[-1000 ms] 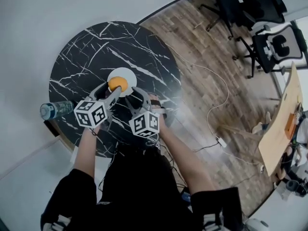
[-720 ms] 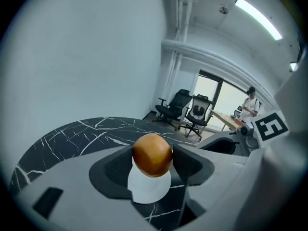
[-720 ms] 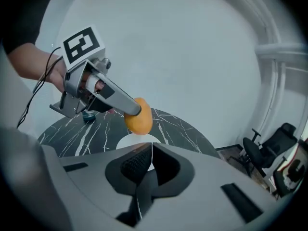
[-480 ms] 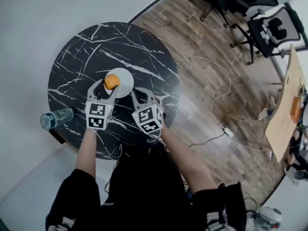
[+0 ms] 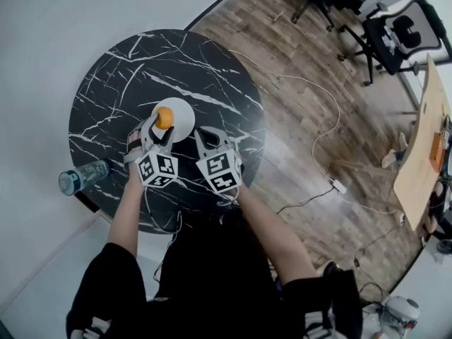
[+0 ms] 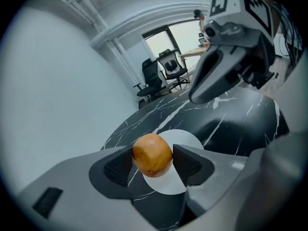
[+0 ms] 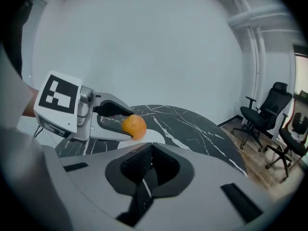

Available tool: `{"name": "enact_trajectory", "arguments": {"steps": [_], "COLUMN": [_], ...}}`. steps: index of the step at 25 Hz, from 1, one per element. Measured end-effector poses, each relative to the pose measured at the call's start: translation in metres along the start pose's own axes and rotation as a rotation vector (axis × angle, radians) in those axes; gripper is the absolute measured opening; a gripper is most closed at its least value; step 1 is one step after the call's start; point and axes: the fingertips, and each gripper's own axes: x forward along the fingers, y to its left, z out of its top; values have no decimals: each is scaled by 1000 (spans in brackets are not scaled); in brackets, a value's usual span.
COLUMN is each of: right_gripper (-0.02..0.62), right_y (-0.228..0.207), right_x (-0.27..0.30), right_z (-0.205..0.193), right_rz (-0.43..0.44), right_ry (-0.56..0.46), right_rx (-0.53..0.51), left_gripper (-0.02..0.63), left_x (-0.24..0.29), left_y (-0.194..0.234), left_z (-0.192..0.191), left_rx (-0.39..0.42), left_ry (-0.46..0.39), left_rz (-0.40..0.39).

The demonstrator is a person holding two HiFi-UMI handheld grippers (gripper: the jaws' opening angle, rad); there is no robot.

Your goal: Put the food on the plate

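Your right gripper (image 7: pixel 151 158) has closed: a second ago its jaws stood apart, and now they meet with nothing between them. You've swung your left gripper (image 5: pixel 162 126) round from a slant, so it now points almost straight away from you. Its rear end has come in closer beside the right gripper. With that swing, the food (image 5: pixel 164 117) in its jaws has shifted from over the middle of the plate (image 5: pixel 185 121) to over the plate's left edge. Your head has turned a little, so the chairs (image 5: pixel 395 27) now sit nearer the top corner of the head view.
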Motion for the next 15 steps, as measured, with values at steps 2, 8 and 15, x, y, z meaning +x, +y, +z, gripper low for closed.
{"name": "enact_trajectory", "arguments": {"steps": [2, 8, 15], "right_gripper": [-3, -3, -3], "right_y": [-2, -7, -7], "right_x": [-1, -7, -14], "right_z": [-2, -7, -12], "right_rz": [-8, -25, -24], "right_ry": [1, 4, 9], "right_rx": [3, 12, 15], "left_gripper": [256, 258, 258], "left_x": [4, 11, 16], "left_y": [-6, -15, -27], "left_z": [-4, -7, -6], "left_rx": [37, 76, 275], "left_ry": [9, 22, 45], "left_rz": [-12, -22, 17]}}
